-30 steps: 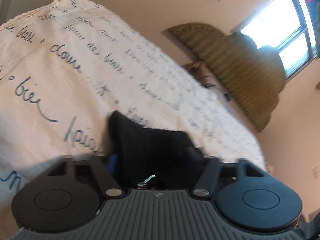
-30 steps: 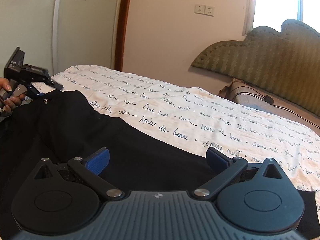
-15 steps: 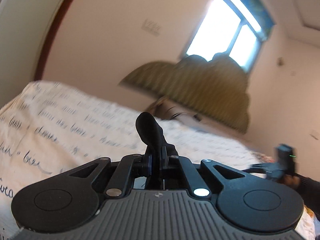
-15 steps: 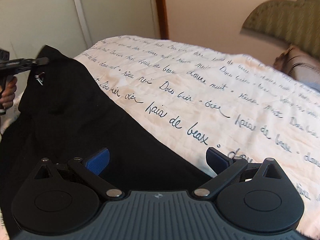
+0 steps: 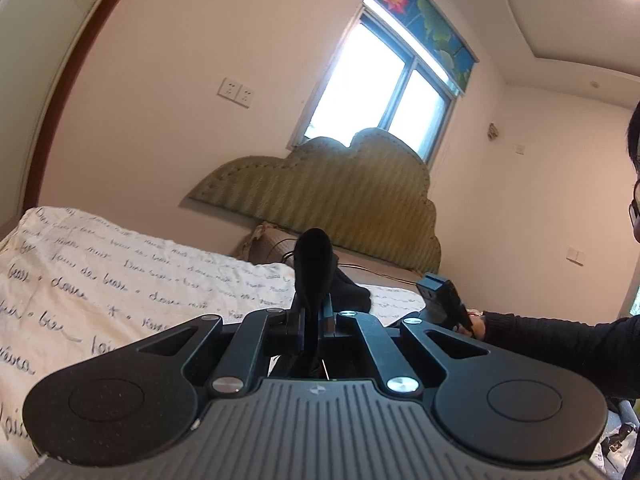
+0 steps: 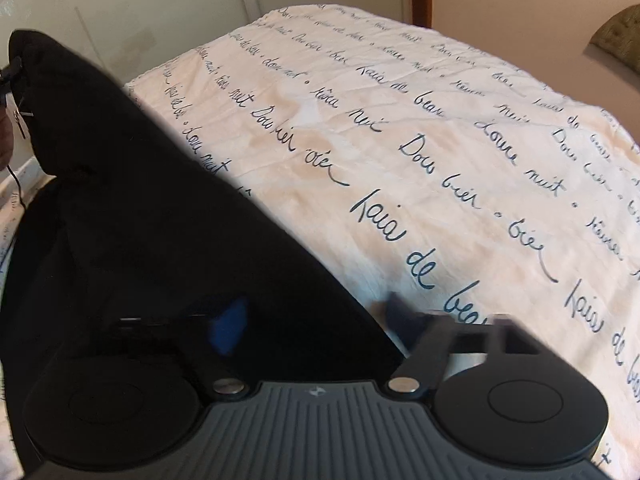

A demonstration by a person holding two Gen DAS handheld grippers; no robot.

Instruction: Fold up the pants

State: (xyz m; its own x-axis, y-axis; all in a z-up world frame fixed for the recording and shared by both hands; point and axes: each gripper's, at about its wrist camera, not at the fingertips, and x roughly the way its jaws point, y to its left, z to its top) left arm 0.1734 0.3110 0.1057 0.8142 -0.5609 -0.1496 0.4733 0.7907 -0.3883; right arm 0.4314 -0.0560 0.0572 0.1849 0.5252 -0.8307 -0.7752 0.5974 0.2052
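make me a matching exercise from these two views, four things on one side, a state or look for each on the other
1. left gripper
2. right gripper
3. bedspread
4. headboard

a. olive green, scalloped top
b. open, fingers apart
c. cream with dark handwriting
d. shut on the black pants

Pairs: 1-d, 2-b, 3-c, 4-a

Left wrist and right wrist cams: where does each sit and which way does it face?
Left wrist: on the left claw, shut on a pants corner, facing the headboard and window; the person's right arm shows.
Right wrist: on the open right claw, looking down across pants toward the wardrobe.
Shared: pants, bedspread.
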